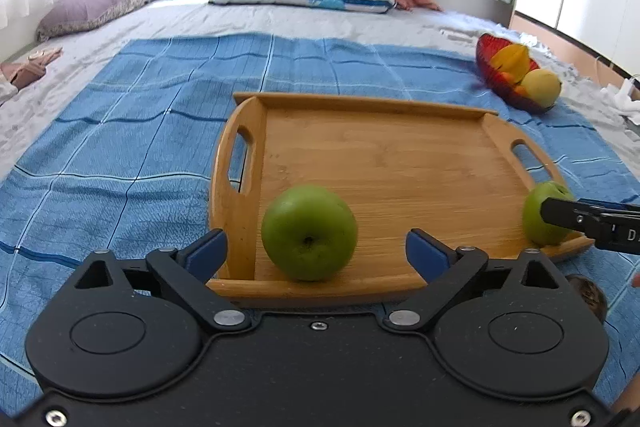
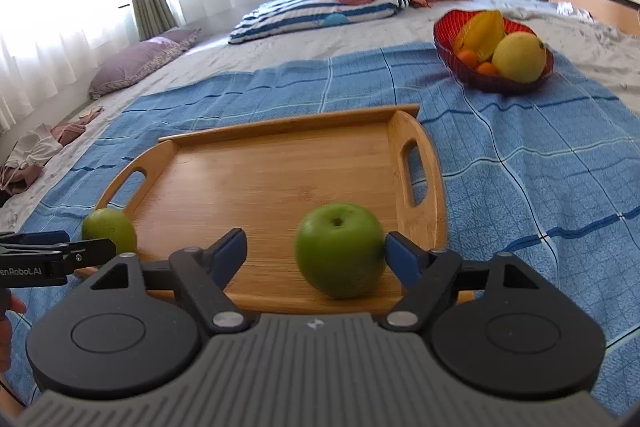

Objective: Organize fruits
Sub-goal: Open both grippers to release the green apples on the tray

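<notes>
Both tongs, left (image 1: 316,247) and right (image 2: 316,251), gape released at a bamboo tray (image 1: 384,147) on the bed's blue blanket (image 1: 140,131). Two green apples (image 1: 309,233) (image 2: 339,250) sit along its near edge; the right tongs' right finger (image 2: 402,253) touches one.

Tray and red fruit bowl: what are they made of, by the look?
Tray: looks like bamboo or light wood, smooth satin finish; fine parallel grain and strip joints show, with cut-out handles. Red fruit bowl: probably translucent plastic or glass; light glows through its ribbed wall. Which of the two, the pictures leave open.
</notes>
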